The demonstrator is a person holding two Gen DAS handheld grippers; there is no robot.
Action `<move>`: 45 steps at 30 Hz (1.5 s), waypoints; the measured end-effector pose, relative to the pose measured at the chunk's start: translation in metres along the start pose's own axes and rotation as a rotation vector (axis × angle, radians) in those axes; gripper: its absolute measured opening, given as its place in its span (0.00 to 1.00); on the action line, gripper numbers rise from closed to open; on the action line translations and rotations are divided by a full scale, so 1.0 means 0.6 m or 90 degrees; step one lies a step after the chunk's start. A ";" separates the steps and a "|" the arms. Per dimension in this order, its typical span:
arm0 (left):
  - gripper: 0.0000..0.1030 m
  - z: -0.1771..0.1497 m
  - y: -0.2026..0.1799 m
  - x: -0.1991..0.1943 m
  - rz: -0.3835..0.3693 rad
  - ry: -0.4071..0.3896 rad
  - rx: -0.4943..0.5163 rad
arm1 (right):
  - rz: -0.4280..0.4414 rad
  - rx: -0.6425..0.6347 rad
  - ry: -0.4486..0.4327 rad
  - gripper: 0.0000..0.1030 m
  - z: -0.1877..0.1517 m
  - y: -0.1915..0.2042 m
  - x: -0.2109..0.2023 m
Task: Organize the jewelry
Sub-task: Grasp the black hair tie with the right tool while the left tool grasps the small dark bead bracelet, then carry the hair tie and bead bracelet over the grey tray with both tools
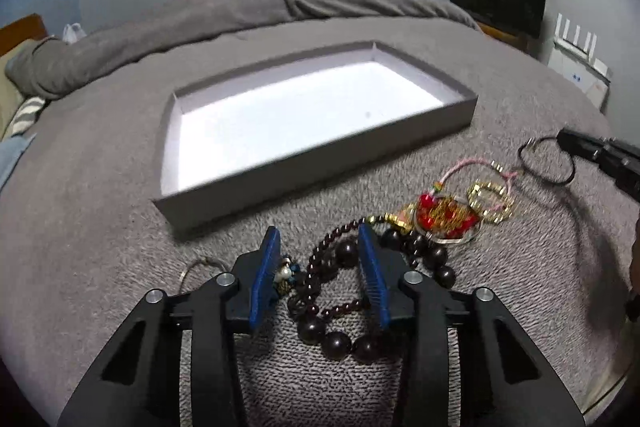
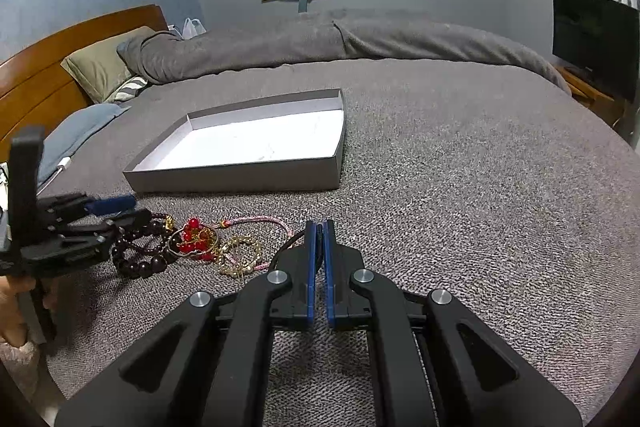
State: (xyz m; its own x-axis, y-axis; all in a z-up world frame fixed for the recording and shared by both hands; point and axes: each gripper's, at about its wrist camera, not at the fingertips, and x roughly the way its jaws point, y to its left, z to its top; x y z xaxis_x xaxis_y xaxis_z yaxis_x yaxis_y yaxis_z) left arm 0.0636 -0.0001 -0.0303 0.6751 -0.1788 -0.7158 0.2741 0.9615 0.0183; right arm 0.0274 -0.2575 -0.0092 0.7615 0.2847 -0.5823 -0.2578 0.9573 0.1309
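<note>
My left gripper point(image 1: 319, 239) stands partly open over a pile of jewelry on the grey bedspread. Between its blue pads lies a thin dark bead strand point(image 1: 320, 269); a big-bead dark bracelet point(image 1: 336, 343) lies just below them. I see no firm press on either. Red and gold pieces point(image 1: 444, 215), a gold chain bracelet point(image 1: 490, 199) and a pink cord point(image 1: 468, 163) lie to the right. My right gripper point(image 2: 319, 225) is shut on a thin black hoop point(image 2: 288, 243), seen lifted at the right in the left wrist view as the hoop point(image 1: 546, 163). The left gripper point(image 2: 128, 211) shows at the pile's left.
An open grey tray point(image 1: 320, 163) with a white floor sits on the bed beyond the pile, the same tray point(image 2: 240, 179) lying left of centre. A thin silver ring point(image 1: 200, 265) lies left of my left fingers. Pillows, rumpled duvet and headboard point(image 2: 60, 67) are behind.
</note>
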 end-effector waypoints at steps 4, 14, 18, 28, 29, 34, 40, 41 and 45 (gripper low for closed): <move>0.30 -0.005 -0.001 0.002 -0.017 0.008 0.003 | 0.006 0.005 0.001 0.04 0.002 -0.002 0.001; 0.07 -0.011 0.000 -0.012 -0.019 -0.011 0.004 | 0.007 0.006 -0.008 0.04 0.001 -0.003 -0.002; 0.06 -0.005 -0.001 -0.034 -0.024 -0.040 0.002 | 0.009 0.003 -0.022 0.04 0.001 0.000 -0.009; 0.06 0.028 0.011 -0.111 -0.015 -0.115 -0.010 | -0.002 -0.027 -0.086 0.04 0.035 0.025 -0.044; 0.06 0.033 0.016 -0.115 -0.010 -0.119 -0.008 | -0.003 -0.030 -0.089 0.04 0.042 0.026 -0.045; 0.06 0.070 0.045 -0.135 0.010 -0.138 -0.001 | -0.007 -0.051 -0.099 0.04 0.087 0.032 -0.030; 0.06 0.133 0.094 -0.125 0.040 -0.149 0.000 | 0.009 -0.033 -0.080 0.03 0.154 0.024 0.038; 0.06 0.145 0.101 -0.117 0.042 -0.147 -0.002 | 0.007 -0.029 -0.078 0.04 0.163 0.022 0.054; 0.06 0.188 0.132 -0.078 0.044 -0.143 -0.019 | -0.005 -0.026 -0.071 0.04 0.200 0.023 0.121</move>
State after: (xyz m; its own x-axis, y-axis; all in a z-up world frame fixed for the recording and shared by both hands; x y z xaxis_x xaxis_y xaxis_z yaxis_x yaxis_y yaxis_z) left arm 0.1309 0.0611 0.0837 0.8276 -0.1512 -0.5405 0.2042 0.9782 0.0390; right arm 0.1505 -0.2178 0.0465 0.8241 0.2837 -0.4903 -0.2741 0.9572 0.0931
